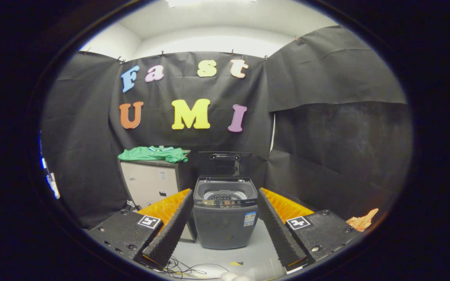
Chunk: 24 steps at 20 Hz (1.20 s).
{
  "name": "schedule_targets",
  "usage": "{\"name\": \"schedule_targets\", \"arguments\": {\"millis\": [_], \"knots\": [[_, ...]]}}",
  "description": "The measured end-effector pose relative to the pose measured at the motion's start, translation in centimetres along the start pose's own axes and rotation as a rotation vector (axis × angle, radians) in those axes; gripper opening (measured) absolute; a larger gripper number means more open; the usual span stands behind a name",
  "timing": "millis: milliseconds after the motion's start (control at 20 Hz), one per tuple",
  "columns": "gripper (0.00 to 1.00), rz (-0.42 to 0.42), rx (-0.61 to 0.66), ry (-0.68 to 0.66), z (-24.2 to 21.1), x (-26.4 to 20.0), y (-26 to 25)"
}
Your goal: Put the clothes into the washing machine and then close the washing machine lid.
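Green clothes (154,153), one crumpled heap, lie on one cabinet (150,180); one washing machine (225,212) stands lid (224,164) up; tool (225,222) spread, empty.

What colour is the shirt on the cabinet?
Green, clearest in the gripper view: the shirt lies on the cabinet, far beyond the open gripper.

A staged recording booth, not a lived-in laundry room. Black cloth (326,128) is clipped up as walls, with white room walls and ceiling showing above it. A small top-loading washing machine (225,218) stands alone on a pale floor (256,249); loose cables (186,269) trail across it. A cabinet (150,183) stands beside the washing machine.
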State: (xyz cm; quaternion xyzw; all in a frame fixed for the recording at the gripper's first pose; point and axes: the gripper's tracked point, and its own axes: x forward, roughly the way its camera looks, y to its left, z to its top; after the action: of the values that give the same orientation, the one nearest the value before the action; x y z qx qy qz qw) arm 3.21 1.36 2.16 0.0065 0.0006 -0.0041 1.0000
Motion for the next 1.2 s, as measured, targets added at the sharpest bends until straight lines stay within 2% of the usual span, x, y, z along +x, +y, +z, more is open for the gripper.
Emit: {"name": "schedule_targets", "arguments": {"millis": [300,450,1050,1200], "knots": [[1.00,0.025,0.003,-0.011,3.2,5.5,1.4],[1.00,-0.005,0.020,-0.017,5.8,9.5,1.7],[1.00,0.127,0.068,-0.058,17.8,29.8,12.6],[1.00,0.165,0.081,-0.047,19.7,34.5,15.9]]}}
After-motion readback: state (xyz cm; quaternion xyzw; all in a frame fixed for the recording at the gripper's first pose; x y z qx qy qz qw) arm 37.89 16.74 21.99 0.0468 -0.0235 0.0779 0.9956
